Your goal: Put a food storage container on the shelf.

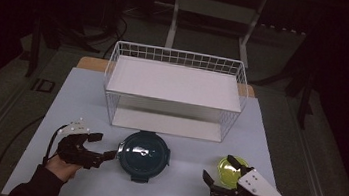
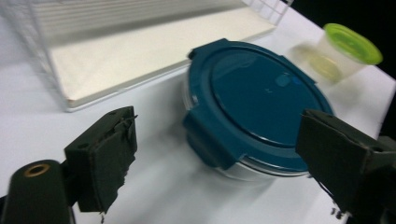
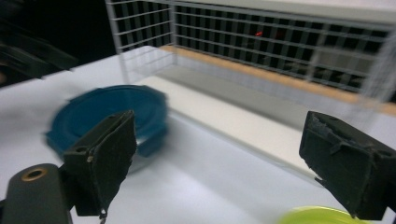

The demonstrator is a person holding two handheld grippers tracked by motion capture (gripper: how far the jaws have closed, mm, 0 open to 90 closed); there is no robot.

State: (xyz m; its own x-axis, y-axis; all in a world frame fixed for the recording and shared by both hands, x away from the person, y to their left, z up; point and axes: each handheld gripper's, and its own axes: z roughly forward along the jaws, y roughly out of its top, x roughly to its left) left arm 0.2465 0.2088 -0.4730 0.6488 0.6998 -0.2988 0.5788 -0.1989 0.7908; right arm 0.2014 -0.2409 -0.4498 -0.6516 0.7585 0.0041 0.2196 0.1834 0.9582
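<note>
Just beside the left hand-held gripper (image 1: 106, 146), whose jaws are spread wide with nothing held, the round teal-lidded container (image 1: 145, 155) is found on the tabletop (image 1: 82, 92), well apart from the equally open right hand-held gripper (image 1: 219, 170).

One round container with a dark teal clip-on lid (image 1: 144, 155) sits on the worktop (image 1: 81, 101). One small clear cup with a yellow-green lid (image 1: 231, 169) stands to its right, well apart from it. One white wire rack (image 1: 175, 89) stands behind both, and it has two shelf boards, an upper and a lower. There are two hand-held tools: one left tool (image 1: 104, 146), just beside the teal container, and one right tool (image 1: 219, 170), near the small cup. Each tool has two black jaws, four jaws in all, and each carries one pale three-cornered plate on top, two plates together. One worktop carries everything.
</note>
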